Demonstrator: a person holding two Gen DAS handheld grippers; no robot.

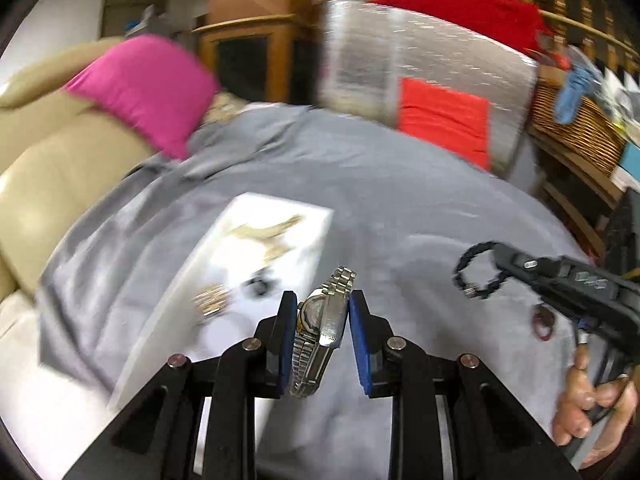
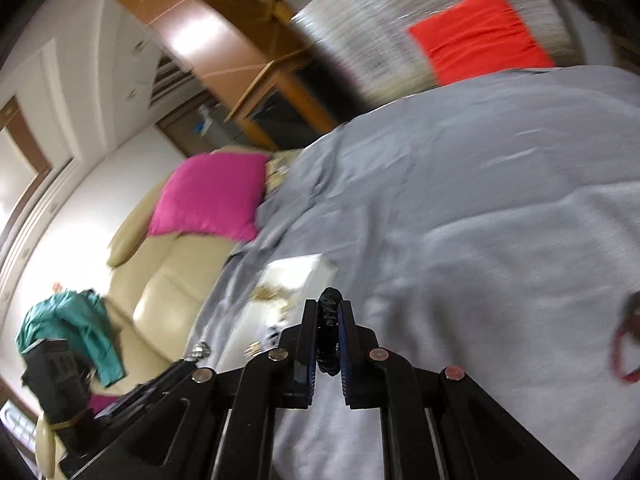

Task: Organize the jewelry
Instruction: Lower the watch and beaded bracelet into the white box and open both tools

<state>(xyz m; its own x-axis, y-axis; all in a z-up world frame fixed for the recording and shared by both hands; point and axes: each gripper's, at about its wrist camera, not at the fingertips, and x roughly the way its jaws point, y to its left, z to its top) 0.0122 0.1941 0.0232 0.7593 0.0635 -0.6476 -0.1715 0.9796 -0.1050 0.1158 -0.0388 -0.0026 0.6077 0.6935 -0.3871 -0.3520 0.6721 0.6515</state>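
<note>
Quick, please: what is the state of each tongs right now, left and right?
Left tongs: closed on the silver watch.
Right tongs: closed on the black bracelet.

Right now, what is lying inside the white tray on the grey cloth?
In the white tray lie gold chains, a small dark piece and a gold band. Blur hides details; the left claw with its watch covers the near corner.

I count one silver watch [image 1: 325,322], one black bead bracelet [image 1: 478,270], one red bracelet [image 1: 543,322], one white tray [image 1: 256,256] ahead-left of my left hand-held gripper [image 1: 323,316], and one pink cushion [image 1: 148,88].
</note>
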